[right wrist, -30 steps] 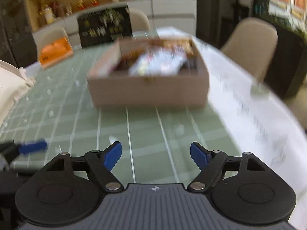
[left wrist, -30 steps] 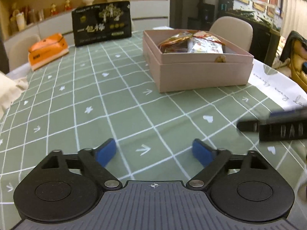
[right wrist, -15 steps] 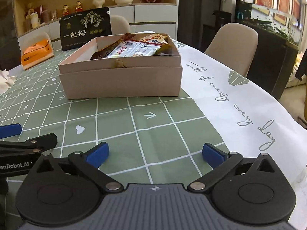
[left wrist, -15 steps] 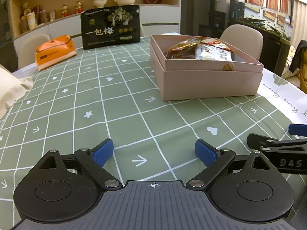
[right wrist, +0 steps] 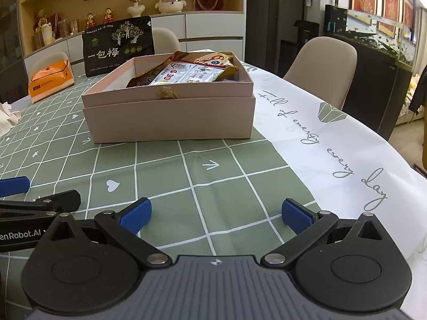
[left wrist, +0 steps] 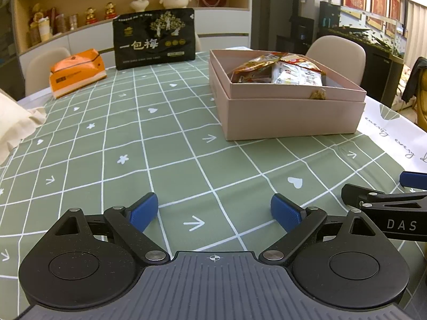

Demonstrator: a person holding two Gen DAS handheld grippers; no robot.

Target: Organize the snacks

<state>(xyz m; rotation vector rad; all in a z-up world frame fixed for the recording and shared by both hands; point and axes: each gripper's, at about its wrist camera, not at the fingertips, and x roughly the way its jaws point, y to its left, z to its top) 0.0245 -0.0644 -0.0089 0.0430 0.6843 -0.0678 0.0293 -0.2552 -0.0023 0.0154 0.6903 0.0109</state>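
A pink cardboard box stands on the green checked tablecloth and holds several snack packets; it also shows in the right wrist view with the packets inside. My left gripper is open and empty, low over the cloth well in front of the box. My right gripper is open and empty, beside the left one and also in front of the box. Each gripper shows at the edge of the other's view.
A large black snack bag stands at the table's far side, with an orange packet to its left. A cream cloth lies at the left edge. Beige chairs stand around the table. A white lettered cloth covers the right side.
Both grippers have pulled back from the box and steadied low over the cloth. The right gripper's jaws have opened wider. Nothing else moved.
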